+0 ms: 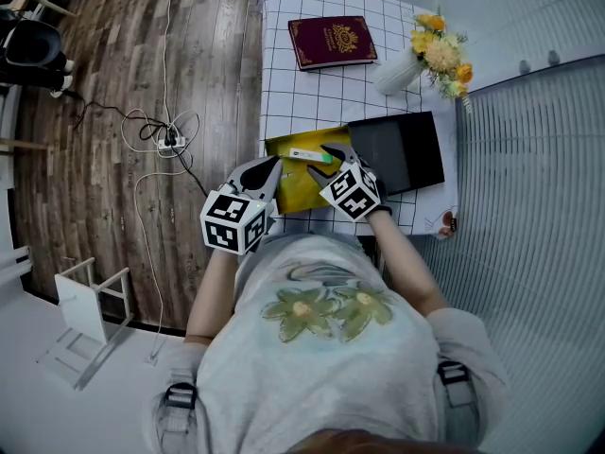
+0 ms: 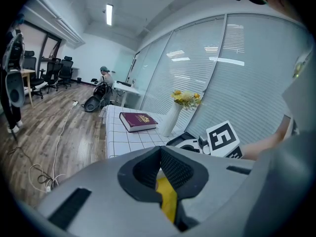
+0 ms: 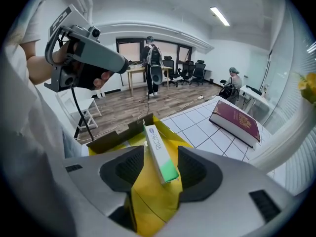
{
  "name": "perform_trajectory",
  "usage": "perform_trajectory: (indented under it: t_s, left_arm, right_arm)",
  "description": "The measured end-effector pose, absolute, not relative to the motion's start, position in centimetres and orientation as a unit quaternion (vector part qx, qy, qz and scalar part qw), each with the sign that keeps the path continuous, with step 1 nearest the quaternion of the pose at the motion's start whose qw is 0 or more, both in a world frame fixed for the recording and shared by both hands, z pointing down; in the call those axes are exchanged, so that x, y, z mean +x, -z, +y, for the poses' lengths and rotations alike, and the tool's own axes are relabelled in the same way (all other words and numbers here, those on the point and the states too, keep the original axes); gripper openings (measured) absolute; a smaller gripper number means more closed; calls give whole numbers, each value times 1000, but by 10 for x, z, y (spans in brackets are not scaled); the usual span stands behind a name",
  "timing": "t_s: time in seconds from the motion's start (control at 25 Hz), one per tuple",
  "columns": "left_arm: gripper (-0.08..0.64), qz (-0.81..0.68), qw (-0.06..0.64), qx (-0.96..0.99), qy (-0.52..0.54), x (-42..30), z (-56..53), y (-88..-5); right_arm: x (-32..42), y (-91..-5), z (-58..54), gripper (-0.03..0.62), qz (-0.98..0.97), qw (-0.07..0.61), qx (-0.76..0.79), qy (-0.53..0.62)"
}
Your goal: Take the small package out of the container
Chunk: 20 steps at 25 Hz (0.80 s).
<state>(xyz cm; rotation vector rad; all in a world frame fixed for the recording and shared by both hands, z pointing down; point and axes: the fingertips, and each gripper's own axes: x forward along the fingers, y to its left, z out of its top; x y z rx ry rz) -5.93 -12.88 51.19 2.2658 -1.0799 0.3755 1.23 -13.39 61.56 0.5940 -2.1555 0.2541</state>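
Table [image 1: 293, 102] with a white grid cloth. Yellow container [image 1: 301, 185] sits at the near edge, toward the near-left corner, open side up.

Small package [image 1: 312, 155]: white box with a green end, still inside the container, lying along its far wall. From the right gripper view the package [image 3: 159, 152] stands edge-up on the yellow lining, green end nearest the camera.

Left gripper [image 1: 271, 170]: clenched on the container's left side. Left gripper view confirms it: the pads are closed together with a strip of yellow container [image 2: 168, 201] wall pinched between them, left gripper [image 2: 159, 176].

Right gripper [image 1: 338, 155]: released and spread wide. In the right gripper view the right gripper [image 3: 162, 174] straddles the package, one pad on each side, with a visible gap on both sides. No contact, nothing gripped. It points steeply down into the container [image 3: 148, 201].

Other items:
- black tray [image 1: 397, 149] just right of the container, touching it or nearly so, toward the right edge
- dark red book [image 1: 331, 42] lying flat near the far edge, mid-width
- white vase [image 1: 397, 72] with yellow flowers [image 1: 440, 55] near the far-right corner, upright

Power strip and cables [image 1: 165, 138] lie on the wood floor, left of the table.
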Motion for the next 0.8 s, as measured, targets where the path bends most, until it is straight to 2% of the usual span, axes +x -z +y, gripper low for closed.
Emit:
perform_trajectory:
  t_s: [0.8]
  left_arm:
    - [8, -406, 298, 852, -143, -57, -127, -512]
  right_arm:
    - [15, -636, -135, 189, -856, 453, 226, -106]
